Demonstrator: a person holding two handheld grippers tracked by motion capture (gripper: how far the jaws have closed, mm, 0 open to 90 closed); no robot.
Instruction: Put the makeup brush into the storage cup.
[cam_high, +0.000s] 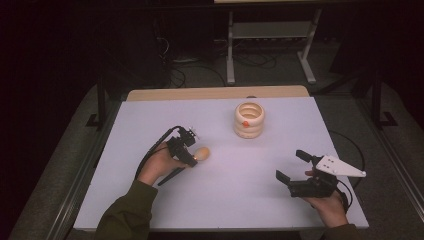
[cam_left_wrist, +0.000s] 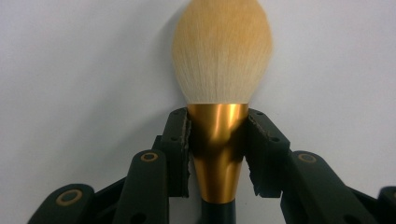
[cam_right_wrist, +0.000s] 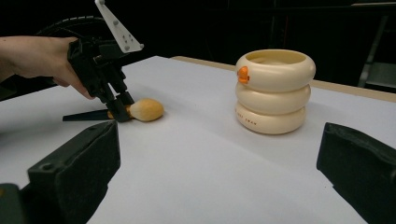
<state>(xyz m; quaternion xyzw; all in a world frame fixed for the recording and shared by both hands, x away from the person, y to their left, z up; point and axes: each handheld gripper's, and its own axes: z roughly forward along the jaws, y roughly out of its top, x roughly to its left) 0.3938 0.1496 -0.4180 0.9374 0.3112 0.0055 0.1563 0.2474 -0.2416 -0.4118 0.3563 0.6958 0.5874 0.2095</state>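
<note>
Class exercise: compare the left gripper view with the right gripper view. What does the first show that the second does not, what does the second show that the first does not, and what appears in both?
Left gripper view alone: the brush's gold ferrule clamped between the left gripper's pads, and the fine strands of its bristles.

Right gripper view alone: the cream ribbed holder with an orange spot, the brush's black handle lying along the table, the person's hand on the left gripper, and the right gripper with its jaws wide apart.

Shared: the makeup brush with its tan head, the left gripper's jaws, the white table.
</note>
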